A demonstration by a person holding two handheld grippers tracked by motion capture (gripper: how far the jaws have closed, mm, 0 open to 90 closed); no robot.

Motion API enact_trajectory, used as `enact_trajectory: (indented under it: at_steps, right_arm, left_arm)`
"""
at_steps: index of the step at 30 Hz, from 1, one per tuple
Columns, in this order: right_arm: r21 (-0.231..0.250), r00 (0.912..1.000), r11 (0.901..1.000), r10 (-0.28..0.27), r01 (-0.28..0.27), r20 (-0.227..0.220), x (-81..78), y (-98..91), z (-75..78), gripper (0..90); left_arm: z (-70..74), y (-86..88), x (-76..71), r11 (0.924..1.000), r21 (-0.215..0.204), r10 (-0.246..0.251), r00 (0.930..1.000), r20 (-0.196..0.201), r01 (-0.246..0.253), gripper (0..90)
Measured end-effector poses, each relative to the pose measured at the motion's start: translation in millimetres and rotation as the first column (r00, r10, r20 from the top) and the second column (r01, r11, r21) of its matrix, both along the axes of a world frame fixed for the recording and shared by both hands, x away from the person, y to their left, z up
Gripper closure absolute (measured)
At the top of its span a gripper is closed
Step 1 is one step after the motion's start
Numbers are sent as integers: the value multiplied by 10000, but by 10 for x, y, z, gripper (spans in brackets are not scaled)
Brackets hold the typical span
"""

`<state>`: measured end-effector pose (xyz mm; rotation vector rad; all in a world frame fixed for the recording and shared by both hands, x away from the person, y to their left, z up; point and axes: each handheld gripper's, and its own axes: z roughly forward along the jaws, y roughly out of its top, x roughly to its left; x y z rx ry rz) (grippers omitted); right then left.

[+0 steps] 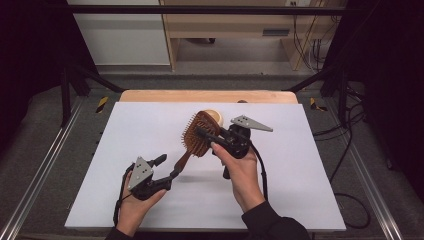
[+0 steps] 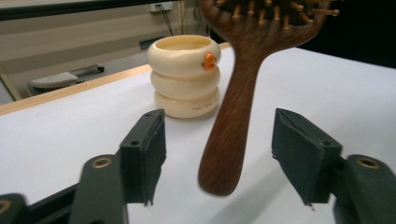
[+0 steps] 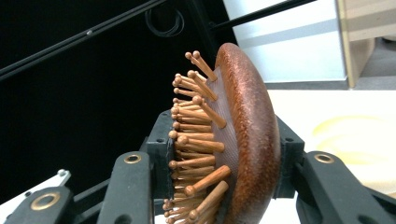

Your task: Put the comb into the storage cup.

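Between right gripper (image 3: 224,182) pads, hairbrush (image 3: 243,140) head

Wooden hairbrush (image 1: 199,134) held off table, tilted, handle toward person.

Table: a white sheet (image 1: 150,165) covers the top; a pale wooden edge (image 1: 207,96) shows along the far side.
Frame: dark metal struts (image 1: 75,82) stand at both far corners, a black bar (image 1: 200,9) crosses overhead, and metal rails (image 1: 42,165) run along the sides.
Floor: grey, with black cables (image 1: 350,145) trailing at the right.
Back wall: a white panel (image 1: 117,35) at the left, light wooden furniture (image 1: 235,30) beside it.
Sides: black curtains (image 1: 30,55).
Light: even, indoor.
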<state>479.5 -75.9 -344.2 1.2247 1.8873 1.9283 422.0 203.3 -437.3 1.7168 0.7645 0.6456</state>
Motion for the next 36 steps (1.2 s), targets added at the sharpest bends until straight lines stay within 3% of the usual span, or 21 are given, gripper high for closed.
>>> enact_trajectory:
  at_steps: [4,7,11,15,20,25,30,36]
  right_arm:
    - [-190,9999,9997,-133,134,34,40,-88,59,536]
    - [-201,9997,9995,-257,257,2,89,-146,68,535]
    - [-139,9993,9992,-365,365,-26,133,-214,86,534]
    - [-193,9991,9989,-430,429,-45,165,-248,112,533]
    - [-275,9992,9989,-394,392,-38,182,-244,160,534]
    - [-79,9992,9992,-389,388,-8,211,-243,205,533]
    - [307,9989,9985,-461,464,-92,264,-233,244,533]
    - [446,9984,9974,-564,564,8,337,-208,332,532]
  left_arm:
    - [24,116,15,9983,-441,363,9989,-293,-376,144]
    - [40,248,15,9946,-668,771,9964,-361,-794,50]
    - [57,467,1,9880,-1083,1071,9937,-339,-1101,39]
    - [1,671,-50,9833,-1138,1398,9899,-250,-1417,37]
    - [-24,856,-148,9732,-1382,1793,9827,-455,-1840,35]
    - [-42,924,-169,9671,-1396,2101,9771,-345,-2129,33]
    - [-50,935,-142,9658,-1376,2182,9755,-270,-2198,33]
    - [-69,1004,-123,9552,-1562,2476,9679,-433,-2514,33]
